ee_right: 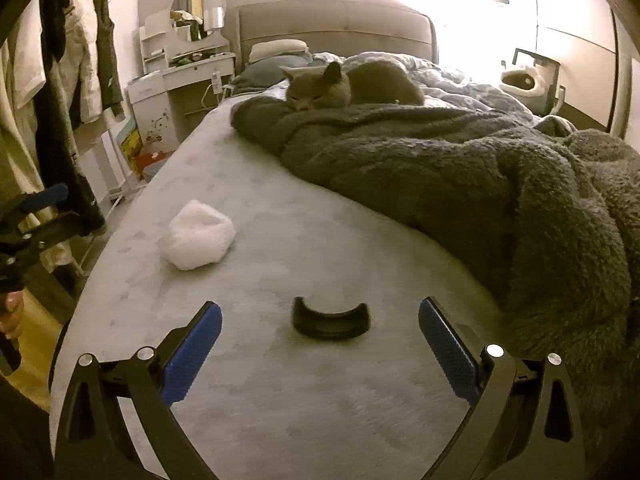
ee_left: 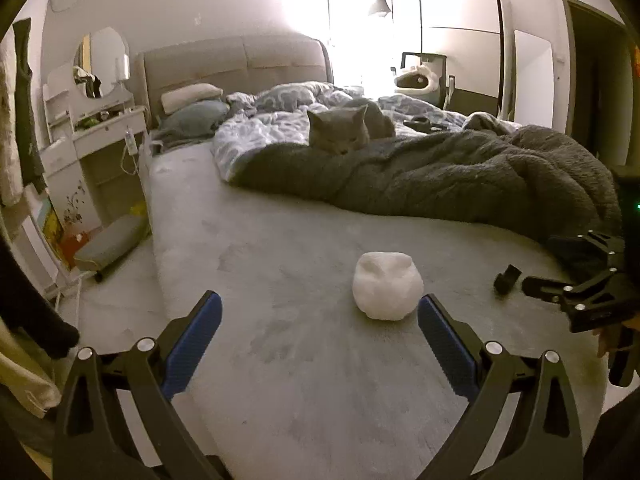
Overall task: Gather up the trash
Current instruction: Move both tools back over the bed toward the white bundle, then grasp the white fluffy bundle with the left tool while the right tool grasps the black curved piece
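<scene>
Both grippers, left (ee_left: pixel 319 334) and right (ee_right: pixel 320 334), hang with fingers spread, empty. The wad (ee_left: pixel 387 286) at frame centre may roll off the bed (ee_left: pixel 248 240); the clip (ee_right: pixel 330 318) may slip.

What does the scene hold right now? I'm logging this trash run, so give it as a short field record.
setting: bedroom, grey bed sheet
trash 1: white crumpled wad, lying ahead of the left gripper, nearer its right finger
trash 2: black curved piece, lying between the fingers of the right gripper
left gripper: open, empty
right gripper: open, empty
animal: grey cat lying on the dark blanket
held: nothing
</scene>
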